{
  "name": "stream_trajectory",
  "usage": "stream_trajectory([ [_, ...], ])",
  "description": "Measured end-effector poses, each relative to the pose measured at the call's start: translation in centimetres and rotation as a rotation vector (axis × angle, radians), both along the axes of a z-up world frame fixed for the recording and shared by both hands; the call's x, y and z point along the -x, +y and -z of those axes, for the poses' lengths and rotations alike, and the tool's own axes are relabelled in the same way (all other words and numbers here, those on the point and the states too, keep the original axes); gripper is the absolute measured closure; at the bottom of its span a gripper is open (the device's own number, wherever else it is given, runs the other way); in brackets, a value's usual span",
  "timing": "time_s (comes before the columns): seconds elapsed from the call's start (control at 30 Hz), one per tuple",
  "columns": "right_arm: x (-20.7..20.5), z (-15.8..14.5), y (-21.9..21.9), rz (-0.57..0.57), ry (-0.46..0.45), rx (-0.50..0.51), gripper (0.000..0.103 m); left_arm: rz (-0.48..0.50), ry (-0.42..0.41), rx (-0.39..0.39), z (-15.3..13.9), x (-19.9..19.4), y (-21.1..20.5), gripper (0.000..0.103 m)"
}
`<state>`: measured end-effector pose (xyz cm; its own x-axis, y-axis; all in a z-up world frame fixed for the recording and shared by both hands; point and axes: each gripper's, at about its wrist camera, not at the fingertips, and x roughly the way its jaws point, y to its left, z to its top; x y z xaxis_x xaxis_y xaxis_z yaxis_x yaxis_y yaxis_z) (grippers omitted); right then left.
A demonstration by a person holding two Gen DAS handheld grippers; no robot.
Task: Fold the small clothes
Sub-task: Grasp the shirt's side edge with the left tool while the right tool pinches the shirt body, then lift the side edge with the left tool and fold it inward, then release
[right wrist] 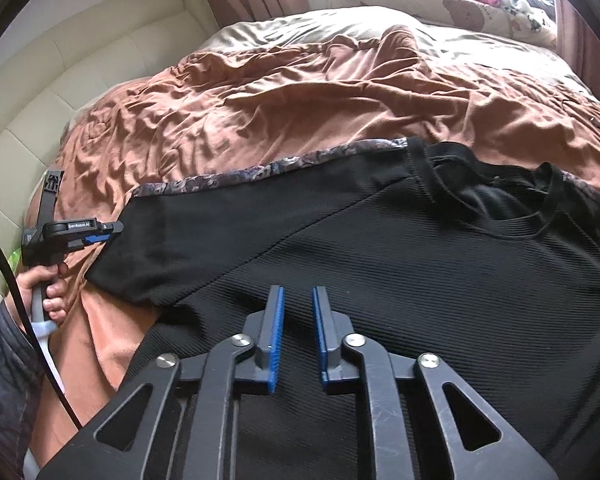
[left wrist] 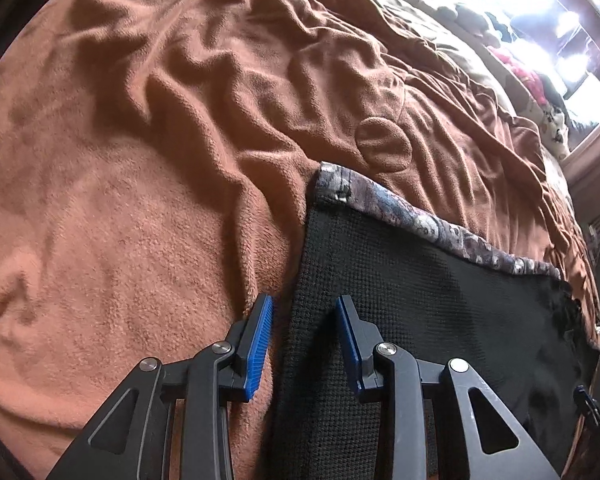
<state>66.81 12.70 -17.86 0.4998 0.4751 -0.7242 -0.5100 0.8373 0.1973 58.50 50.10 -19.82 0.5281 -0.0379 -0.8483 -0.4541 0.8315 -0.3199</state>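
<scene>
**Black top spread flat, folding barely begun**

The bed (right wrist: 340,92), covered by a rumpled rust-brown blanket (left wrist: 140,160), filled everything ahead of both grippers. On it, directly beneath and ahead of the right gripper (right wrist: 299,300), lay the black top (right wrist: 420,280), a ribbed garment spread out with its neckline (right wrist: 520,216) ahead and to the right of the gripper and one sleeve (right wrist: 204,232) stretched out ahead and to the left. A patterned grey trim (right wrist: 268,168) ran along the sleeve's far edge.

Judging from this, little of the fold was done: the top lay opened out, the sleeve was not yet brought across the body, and no crease showed in the torso. Folding in the sleeves and doubling the body appeared still to come.

The right gripper hovered low over the chest of the top with its blue pads drawn near together but a narrow gap showing between them; no cloth was visibly caught there. The left gripper (left wrist: 304,304) sat at the sleeve's end, its jaws partly spread and straddling the sleeve's side edge, one pad over the blanket and one over the black knit. Whether the pads pressed on the fabric could not be told. A person's hand (right wrist: 48,292) held that tool's handle, well left of the right gripper.
</scene>
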Motion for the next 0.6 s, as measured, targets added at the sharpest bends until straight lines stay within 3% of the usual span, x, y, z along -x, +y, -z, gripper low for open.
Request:
stream_trajectory([
  [0.07,-0.3,0.3,0.5,-0.009,0.009,-0.007,0.097,0.012,-0.001,0.004,-0.2,-0.1,0.0,0.074],
  [0.1,-0.5,0.5,0.8,-0.012,0.020,-0.011,0.099,0.020,-0.005,0.015,-0.3,-0.2,0.0,0.093],
  [0.13,-0.7,0.7,1.1,-0.012,0.030,-0.014,0.099,0.034,-0.003,0.030,-0.3,-0.4,-0.1,0.096],
  [0.6,-3.7,2.6,4.2,0.003,0.165,-0.111,0.100,0.094,-0.146,0.007,-9.1,-0.7,-3.1,0.098],
])
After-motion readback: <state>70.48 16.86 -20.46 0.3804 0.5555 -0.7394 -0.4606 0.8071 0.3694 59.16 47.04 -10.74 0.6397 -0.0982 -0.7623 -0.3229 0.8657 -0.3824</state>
